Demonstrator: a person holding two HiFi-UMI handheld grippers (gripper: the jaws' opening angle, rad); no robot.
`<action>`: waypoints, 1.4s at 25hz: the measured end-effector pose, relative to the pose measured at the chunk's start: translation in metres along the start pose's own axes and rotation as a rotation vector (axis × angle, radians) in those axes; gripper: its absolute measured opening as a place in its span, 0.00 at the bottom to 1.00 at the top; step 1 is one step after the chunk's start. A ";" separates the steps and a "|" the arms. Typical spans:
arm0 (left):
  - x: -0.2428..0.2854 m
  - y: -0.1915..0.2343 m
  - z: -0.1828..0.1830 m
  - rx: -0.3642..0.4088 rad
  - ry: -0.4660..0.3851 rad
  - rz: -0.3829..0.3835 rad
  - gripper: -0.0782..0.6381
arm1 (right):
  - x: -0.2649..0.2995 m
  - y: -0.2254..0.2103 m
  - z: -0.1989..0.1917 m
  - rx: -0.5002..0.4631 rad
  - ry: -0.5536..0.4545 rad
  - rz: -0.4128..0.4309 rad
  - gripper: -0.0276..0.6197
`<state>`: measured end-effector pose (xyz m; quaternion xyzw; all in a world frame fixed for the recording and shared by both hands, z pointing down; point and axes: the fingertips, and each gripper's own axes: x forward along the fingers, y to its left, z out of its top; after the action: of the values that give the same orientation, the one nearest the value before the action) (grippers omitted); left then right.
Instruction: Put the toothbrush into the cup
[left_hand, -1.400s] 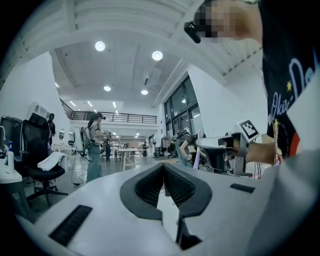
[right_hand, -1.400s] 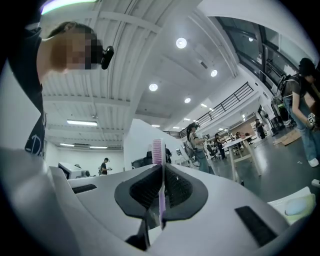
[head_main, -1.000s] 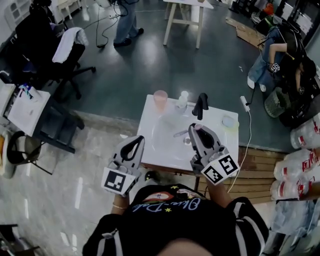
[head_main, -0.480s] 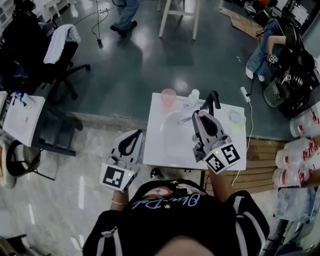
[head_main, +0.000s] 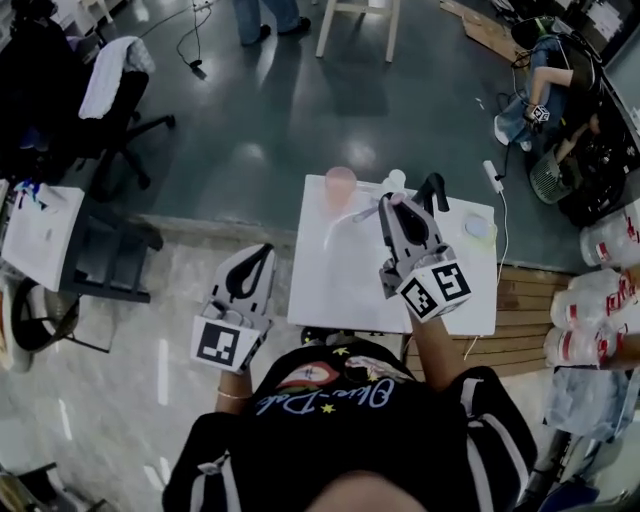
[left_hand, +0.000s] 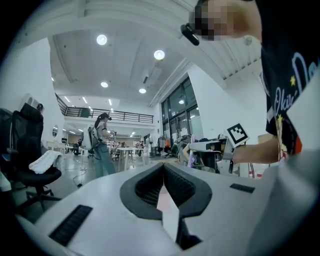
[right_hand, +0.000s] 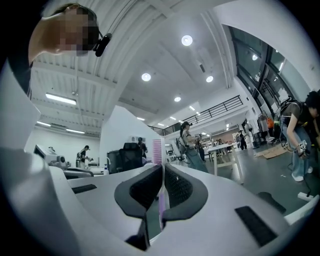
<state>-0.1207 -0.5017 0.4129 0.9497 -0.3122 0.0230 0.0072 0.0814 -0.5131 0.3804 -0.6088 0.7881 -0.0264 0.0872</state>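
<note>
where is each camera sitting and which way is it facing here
Head view: on the person's head, facing steeply down at the white table and pink cup; shows the shirt, left gripper and right gripper.
Left gripper view: rides the left gripper, tilted up at the ceiling; shows its shut jaws, the shirt and right forearm.
Right gripper view: rides the right gripper, also tilted up; shows its jaws shut on the toothbrush.
Shared: head view also shows the toothbrush, near the pink cup.

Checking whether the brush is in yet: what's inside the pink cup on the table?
Nothing shows inside the cup, though its bottom is too small to make out. The toothbrush is clamped between the right gripper's jaws, outside the cup.
</note>
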 end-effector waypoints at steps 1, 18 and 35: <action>0.000 0.002 0.000 0.003 0.002 0.010 0.11 | 0.005 -0.002 -0.001 -0.001 0.002 0.005 0.06; 0.010 0.010 0.000 -0.010 0.045 0.114 0.11 | 0.082 -0.043 -0.051 -0.106 0.099 -0.019 0.06; -0.005 0.024 -0.012 -0.033 0.086 0.202 0.11 | 0.119 -0.052 -0.145 -0.186 0.320 0.016 0.06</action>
<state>-0.1399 -0.5178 0.4247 0.9112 -0.4062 0.0591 0.0340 0.0778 -0.6507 0.5177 -0.5961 0.7956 -0.0493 -0.0958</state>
